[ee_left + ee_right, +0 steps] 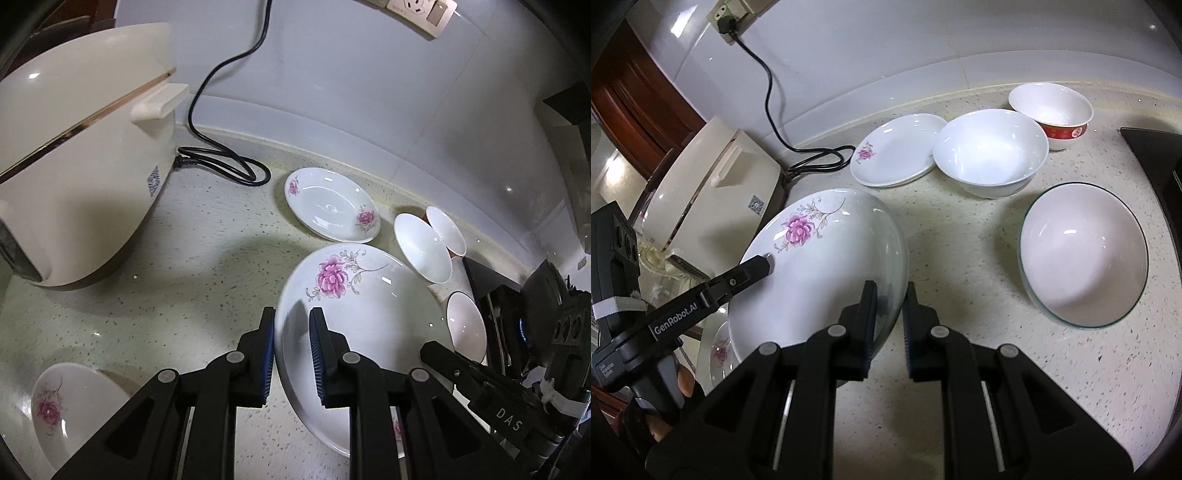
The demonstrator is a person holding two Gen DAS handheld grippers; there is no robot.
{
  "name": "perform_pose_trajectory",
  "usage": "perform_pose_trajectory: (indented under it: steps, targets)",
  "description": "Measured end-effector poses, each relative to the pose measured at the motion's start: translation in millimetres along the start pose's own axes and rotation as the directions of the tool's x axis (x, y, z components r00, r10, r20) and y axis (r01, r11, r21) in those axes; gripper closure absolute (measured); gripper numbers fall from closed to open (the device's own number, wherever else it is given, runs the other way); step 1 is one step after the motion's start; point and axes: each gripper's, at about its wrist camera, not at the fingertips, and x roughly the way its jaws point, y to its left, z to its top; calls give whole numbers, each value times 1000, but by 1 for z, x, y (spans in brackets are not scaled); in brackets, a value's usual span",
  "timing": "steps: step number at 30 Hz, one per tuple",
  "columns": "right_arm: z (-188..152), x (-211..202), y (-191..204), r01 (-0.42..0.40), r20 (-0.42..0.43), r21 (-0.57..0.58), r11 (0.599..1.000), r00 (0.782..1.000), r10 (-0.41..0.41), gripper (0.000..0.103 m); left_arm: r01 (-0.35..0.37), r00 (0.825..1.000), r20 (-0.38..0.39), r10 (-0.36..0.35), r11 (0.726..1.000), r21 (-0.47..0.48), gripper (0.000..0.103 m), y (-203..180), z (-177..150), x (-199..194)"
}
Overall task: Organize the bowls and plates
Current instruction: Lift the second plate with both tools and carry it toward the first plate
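Plates first, I'd judge: the large flowered plate [354,317] is caught between my two tools, tilted up off the bench [177,266], not lying flat. My left tongs [292,354] straddle its rim at the plate's 9 o'clock side, one blue pad under the lip and one on the inner face; a gap shows at the inner pad, so they pinch loosely at best, and I cannot tell how firm the bite is. My right tongs [889,325] straddle the opposite rim at the plate's 4 o'clock edge, pads close on either side of the edge and apparently gripping it.

The relation that matters: the small flowered plate [332,205] lies flat at 12 o'clock from the left tongs, back near the wall, beyond the big plate. A second small flowered dish [62,410] sits at 8 o'clock in the left view, partly hidden beneath the tool. Neither arm looks clearly nearer the back plate.

Both tools point forward and slightly down, roughly level with each other, facing across the plate. The white bowl [990,151], the red-banded bowl [1052,110] and the green-rimmed bowl [1084,254] sit at 1 to 3 o'clock of the right tongs, apart from the plate. The rice cooker [81,177] stands at 10 o'clock.
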Motion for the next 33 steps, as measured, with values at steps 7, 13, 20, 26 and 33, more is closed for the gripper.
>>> perform_pose_trajectory:
  steps: [7,13,20,26,33]
  targets:
    - [-8,-4,14,-22,1,-26,999,1000,22,87,-9,1000,24,9,1000,-23,84,8,-8,-19]
    - [-15,-4,27,-50,-2,-47,998,999,50,87,-27,999,46,29,999,-43,84,18,-15,-36]
    - [-22,2,51,-92,-20,-89,992,996,90,86,-61,996,65,67,995,-85,84,41,-25,-59]
    - [-29,12,77,-129,-52,-136,982,991,123,86,-94,992,69,104,986,-141,84,69,-33,-75]
    - [-41,23,108,-172,-99,-197,965,983,155,86,-127,986,82,147,970,-208,84,95,-46,-93]
